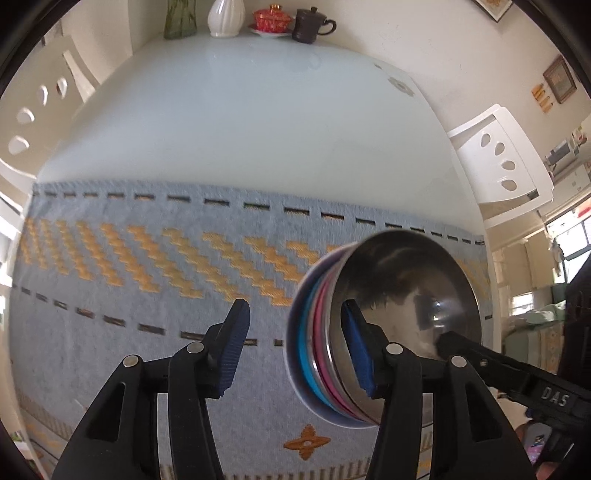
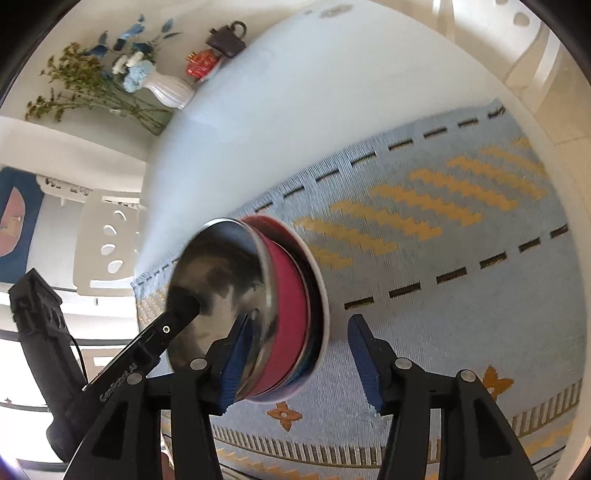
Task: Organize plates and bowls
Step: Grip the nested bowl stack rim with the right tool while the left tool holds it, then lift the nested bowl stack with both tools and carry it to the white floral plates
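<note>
Our left gripper (image 1: 295, 350) and right gripper (image 2: 299, 363) are both spread around the stack of bowls and plates (image 1: 369, 332), seemingly tilted over the blue mat (image 1: 147, 280) on the worktop (image 1: 240, 122).

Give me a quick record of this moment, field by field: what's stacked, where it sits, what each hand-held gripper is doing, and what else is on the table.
stack: steel bowl on top, then pink, blue and white dishes nested under it
surface: blue and yellow woven mat on a white table
left hand-held gripper: open, one finger inside the bowl, the other outside the stack
right hand-held gripper: open, one finger inside the bowl, the other outside
far table edge: white vase, green vase, red lidded cup, dark mug
</note>
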The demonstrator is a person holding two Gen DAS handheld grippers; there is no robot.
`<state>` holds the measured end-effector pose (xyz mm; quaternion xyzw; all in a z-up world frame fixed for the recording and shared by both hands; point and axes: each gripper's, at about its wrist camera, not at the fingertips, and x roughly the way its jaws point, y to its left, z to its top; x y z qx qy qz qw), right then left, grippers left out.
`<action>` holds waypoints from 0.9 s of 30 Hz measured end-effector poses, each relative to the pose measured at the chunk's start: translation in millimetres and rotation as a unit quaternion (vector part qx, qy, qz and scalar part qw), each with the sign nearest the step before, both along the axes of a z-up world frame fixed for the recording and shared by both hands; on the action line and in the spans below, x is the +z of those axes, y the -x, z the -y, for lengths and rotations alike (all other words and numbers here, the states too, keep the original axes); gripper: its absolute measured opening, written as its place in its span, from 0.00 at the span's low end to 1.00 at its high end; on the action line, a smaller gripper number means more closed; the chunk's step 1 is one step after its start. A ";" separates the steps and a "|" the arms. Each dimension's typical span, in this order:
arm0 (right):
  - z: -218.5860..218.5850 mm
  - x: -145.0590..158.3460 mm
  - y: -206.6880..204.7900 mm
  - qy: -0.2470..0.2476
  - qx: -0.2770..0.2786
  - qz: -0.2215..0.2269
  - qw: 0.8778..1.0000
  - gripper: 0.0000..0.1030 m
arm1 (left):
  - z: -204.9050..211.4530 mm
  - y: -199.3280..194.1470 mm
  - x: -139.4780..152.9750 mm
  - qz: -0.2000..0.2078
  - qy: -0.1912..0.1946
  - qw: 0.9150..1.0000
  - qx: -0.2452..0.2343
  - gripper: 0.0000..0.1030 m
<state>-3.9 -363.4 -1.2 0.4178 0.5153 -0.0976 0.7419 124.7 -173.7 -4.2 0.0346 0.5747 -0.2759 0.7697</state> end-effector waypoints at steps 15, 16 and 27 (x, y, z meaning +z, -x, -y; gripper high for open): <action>0.7 -34.8 -10.3 -0.065 -0.008 0.027 0.997 0.49 | 15.0 6.1 -19.0 -0.018 0.040 0.999 0.005 0.37; -0.7 -33.5 -10.9 -0.061 -0.007 0.026 0.998 0.48 | 16.0 6.6 -18.7 -0.014 0.040 0.999 0.010 0.36; -5.4 -21.3 -12.9 -0.009 0.021 0.005 1.000 0.44 | 24.4 16.8 -14.2 0.007 0.019 1.000 -0.004 0.35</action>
